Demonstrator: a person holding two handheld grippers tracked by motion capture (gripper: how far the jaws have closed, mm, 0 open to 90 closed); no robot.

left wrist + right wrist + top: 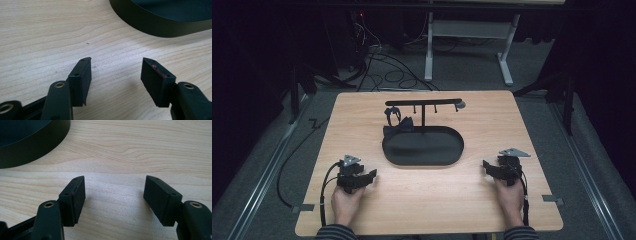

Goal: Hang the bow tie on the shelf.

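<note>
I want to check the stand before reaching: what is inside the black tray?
The tray looks bare across most of its floor. At its back left rim lies a dark bundle, below the rack; what it is cannot be told.

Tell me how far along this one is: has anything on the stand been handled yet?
Nothing looks done: the black bow tie sits at the stand with its oval tray. Nothing is in hand: left gripper and right gripper rest on the table, jaws open and empty. All handling is left.

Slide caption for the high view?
Both hands rest open grippers, left and right, on the wooden table flanking a black oval tray stand.
</note>
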